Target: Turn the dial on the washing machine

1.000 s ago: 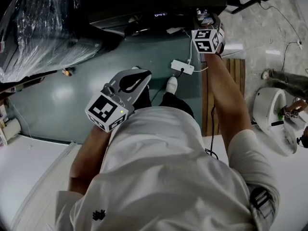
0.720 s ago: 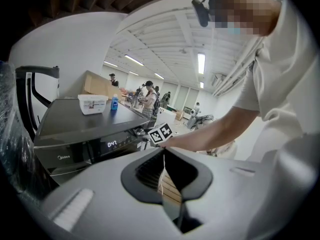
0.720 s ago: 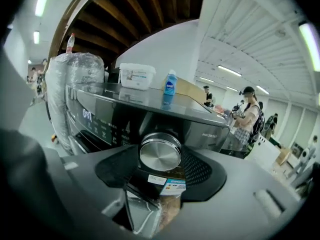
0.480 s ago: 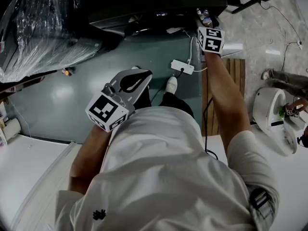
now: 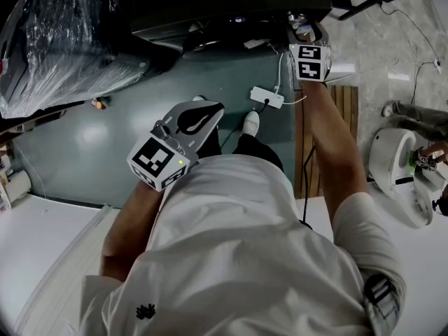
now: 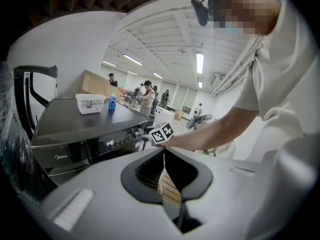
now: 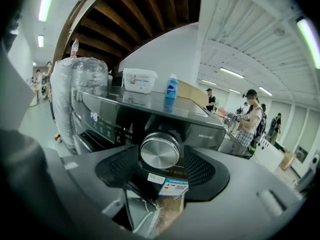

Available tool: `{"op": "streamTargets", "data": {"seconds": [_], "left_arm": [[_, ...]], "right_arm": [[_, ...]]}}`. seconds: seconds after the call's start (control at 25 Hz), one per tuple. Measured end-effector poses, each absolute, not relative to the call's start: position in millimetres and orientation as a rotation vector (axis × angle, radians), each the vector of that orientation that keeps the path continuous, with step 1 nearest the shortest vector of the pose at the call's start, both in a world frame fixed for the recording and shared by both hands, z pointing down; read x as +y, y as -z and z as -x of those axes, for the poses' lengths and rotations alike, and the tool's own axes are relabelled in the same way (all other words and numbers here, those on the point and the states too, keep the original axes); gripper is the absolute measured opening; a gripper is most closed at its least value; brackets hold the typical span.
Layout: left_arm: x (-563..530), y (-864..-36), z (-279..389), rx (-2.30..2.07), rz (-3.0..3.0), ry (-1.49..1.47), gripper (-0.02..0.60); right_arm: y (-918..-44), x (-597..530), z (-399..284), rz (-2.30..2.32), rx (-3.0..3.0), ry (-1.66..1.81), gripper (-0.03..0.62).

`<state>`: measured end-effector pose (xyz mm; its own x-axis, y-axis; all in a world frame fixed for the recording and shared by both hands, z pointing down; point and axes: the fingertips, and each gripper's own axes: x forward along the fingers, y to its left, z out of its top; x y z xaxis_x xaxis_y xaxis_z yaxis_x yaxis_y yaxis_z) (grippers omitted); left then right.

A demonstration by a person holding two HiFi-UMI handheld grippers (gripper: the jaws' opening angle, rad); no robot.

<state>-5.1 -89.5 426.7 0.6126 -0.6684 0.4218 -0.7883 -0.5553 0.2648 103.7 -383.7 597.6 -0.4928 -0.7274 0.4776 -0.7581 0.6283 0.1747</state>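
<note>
The dark washing machine (image 5: 231,2) stands in front of me, its lit display (image 6: 111,143) facing out. Its round silver dial (image 7: 160,151) sits squarely between the two dark jaws of my right gripper (image 7: 161,159), which close against its sides. From the head view, the right gripper (image 5: 301,24) reaches out to the machine's right front corner, marker cube just behind it, and the dial itself is hidden. My left gripper (image 5: 207,110) hangs low near my body, shut on nothing, pointing toward the machine. From the left gripper view, its jaw tips (image 6: 164,152) meet.
A plastic-wrapped bulky object (image 5: 63,40) stands left of the machine. A white power strip (image 5: 266,96) with cables lies on the green floor, wooden slats (image 5: 343,117) to its right. A white tub (image 7: 140,80) and blue bottle (image 7: 171,88) rest on the machine's top. People stand far behind.
The right gripper's marker cube has rolled from tilted to nearly square while staying at the dial. The left gripper has barely shifted.
</note>
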Motion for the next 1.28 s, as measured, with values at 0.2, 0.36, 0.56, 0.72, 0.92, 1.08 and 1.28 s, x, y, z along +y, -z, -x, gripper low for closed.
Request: {"op": "streamTargets", "data": {"seconds": [0.2, 0.36, 0.56, 0.72, 0.92, 1.08, 1.28], "left_arm": [[-87, -427, 4, -1.149, -2.414, -0.390, 0.060], [-86, -426, 3, -1.150, -2.411, -0.391, 0.059], [-86, -426, 3, -1.145, -2.417, -0.397, 0.060], [-84, -425, 6, -1.155, -2.413, -0.396, 0.060], [-83, -426, 8, -1.163, -2.400, -0.399, 0.060], [-84, -426, 6, -1.158, -2.400, -0.393, 0.059], [-87, -423, 4, -1.161, -2.413, -0.391, 0.060]], "right_arm": [[-607, -377, -97, -1.077, -2.259, 0.135, 0.258], [-613, -376, -95, -1.056, -2.217, 0.181, 0.266], [-617, -384, -97, -1.093, -2.183, 0.164, 0.279], [-615, -388, -94, -1.102, -2.187, 0.153, 0.278], [-614, -391, -96, -1.144, -2.221, 0.048, 0.272], [-605, -392, -97, -1.187, -2.279, -0.137, 0.272], [-605, -394, -102, -1.248, -2.339, -0.336, 0.272]]}}
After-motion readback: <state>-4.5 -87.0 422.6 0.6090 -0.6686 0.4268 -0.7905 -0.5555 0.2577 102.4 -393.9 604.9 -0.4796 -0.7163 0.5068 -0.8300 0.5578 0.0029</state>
